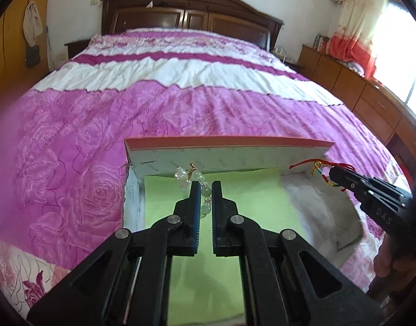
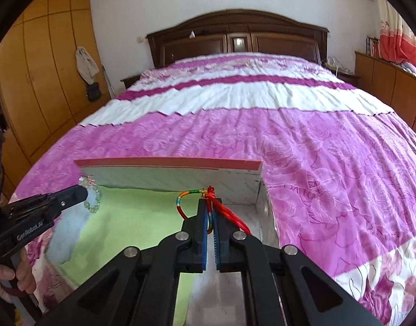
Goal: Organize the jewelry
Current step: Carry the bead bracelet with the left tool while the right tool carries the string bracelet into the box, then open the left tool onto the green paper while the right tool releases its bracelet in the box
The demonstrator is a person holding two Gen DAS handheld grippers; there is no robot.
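From the left wrist view we see our left hand-held gripper (image 1: 205, 187) clenched on a bracelet of pale green and clear beads (image 1: 193, 178), whose gold clasp shows just beyond the fingertips, over the open box (image 1: 229, 149). That view also catches our right hand-held gripper (image 1: 333, 174) coming in over the box's right side, with a red and multicoloured cord bracelet (image 1: 317, 166) trailing from its tip, and a bit of the hand (image 1: 385, 262) behind it. The right wrist view tells what the first cannot: the cord bracelet (image 2: 208, 206) is pinched between the blue pads (image 2: 203, 241), its loop bowing out to the left and red tails falling to the right, above the box's interior. There the left hand-held gripper (image 2: 81, 193) appears side-on over the box's left end, the beaded bracelet (image 2: 92, 194) hanging from it as a full ring. The box (image 2: 167, 163) has a pink rim, pale walls, a green sheet (image 1: 226, 190) lining its floor and white padding (image 1: 321, 206) at its right. It rests on a bed under a pink and white rose-patterned quilt (image 2: 316, 141). Beyond the box stand a dark wooden headboard (image 2: 237, 35), an orange wardrobe (image 2: 39, 62) to its left, low cabinets (image 1: 365, 95) and a sunlit curtain (image 1: 362, 21) to its right.
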